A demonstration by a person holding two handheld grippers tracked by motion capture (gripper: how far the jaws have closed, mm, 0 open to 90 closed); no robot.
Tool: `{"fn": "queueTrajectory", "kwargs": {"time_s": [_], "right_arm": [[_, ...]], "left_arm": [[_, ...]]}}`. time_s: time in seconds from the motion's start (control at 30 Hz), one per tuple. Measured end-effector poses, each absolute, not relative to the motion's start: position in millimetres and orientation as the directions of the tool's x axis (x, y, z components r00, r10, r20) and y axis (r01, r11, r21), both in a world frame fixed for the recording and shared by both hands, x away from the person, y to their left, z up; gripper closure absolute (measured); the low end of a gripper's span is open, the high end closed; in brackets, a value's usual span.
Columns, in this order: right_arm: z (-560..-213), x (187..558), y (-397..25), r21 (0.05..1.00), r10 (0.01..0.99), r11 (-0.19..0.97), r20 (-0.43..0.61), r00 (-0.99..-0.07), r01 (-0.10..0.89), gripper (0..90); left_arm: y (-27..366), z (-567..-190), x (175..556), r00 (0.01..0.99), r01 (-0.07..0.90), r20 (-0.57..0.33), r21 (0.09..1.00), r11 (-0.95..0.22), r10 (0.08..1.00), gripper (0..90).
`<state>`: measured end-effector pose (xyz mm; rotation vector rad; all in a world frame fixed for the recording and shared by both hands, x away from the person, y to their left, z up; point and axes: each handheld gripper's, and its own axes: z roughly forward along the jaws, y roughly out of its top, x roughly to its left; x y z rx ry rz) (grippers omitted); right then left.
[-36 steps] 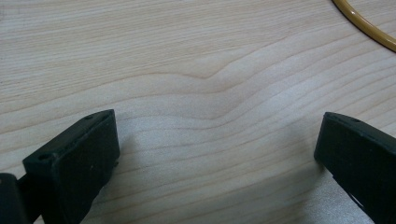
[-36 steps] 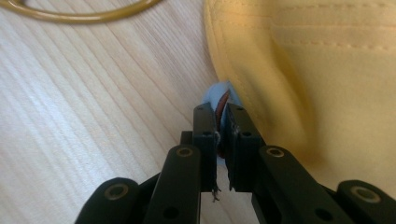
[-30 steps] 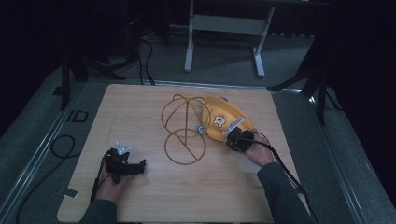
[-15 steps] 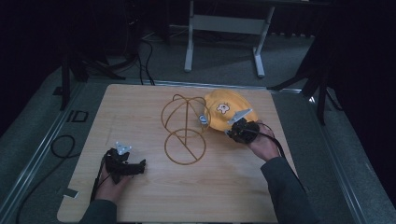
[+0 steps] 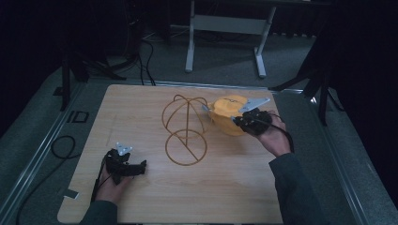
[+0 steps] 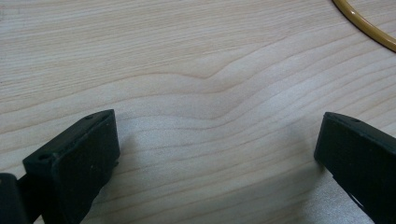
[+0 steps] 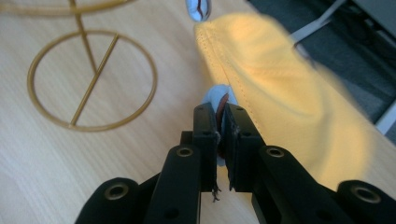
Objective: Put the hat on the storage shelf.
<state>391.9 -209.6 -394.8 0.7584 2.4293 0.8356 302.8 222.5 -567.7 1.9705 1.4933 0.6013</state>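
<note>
Yellow cap [image 5: 226, 112] lies on the far right part of the tabletop [image 5: 141, 108], just right of the gold wire stand [image 5: 185, 129] and touching or nearly touching its dome. In the high view the right hand-held gripper [image 5: 237, 121] sits at the cap's near right edge, held by the right hand [image 5: 272, 136], with its grey plate over the cap. In the right gripper view the right hand-held gripper's [image 7: 220, 116] jaws are pressed nearly together on a small pale tag [image 7: 217, 98] at the cap's stitched edge [image 7: 261, 70]; the cap spreads up and to the right of the jaws, and the stand's ring base [image 7: 91, 79] lies to their left. The left hand-held gripper [image 5: 141, 165] rests low at the tabletop's near left, well apart from the cap. In the left gripper view its jaws stand wide apart over bare wood [image 6: 201, 93], with an arc of the stand's ring [image 6: 364, 25] at the upper right.
</note>
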Motion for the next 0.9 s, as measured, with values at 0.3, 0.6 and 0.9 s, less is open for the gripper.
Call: {"fn": "queueTrajectory", "kwargs": {"time_s": [0.3,0.6,0.9], "right_arm": [[-382.6,383.4,-220.8,0.639,0.605,0.683,-0.223,-0.764,0.354,77.2],[-389.2,392.8,-213.1,0.55,0.577,0.745,-0.246,-0.778,0.378,72.9],[-393.5,407.6,-210.7,0.485,0.549,0.791,-0.294,-0.782,0.373,69.2]], "left_arm": [[222.5,-567.6,302.8,0.269,0.698,0.004,0.688,-0.198,0.963,0.2],[222.5,-567.7,302.8,0.269,0.697,0.004,0.689,-0.198,0.963,0.2],[222.5,-567.7,302.8,0.269,0.697,0.004,0.689,-0.197,0.963,0.2]]}}
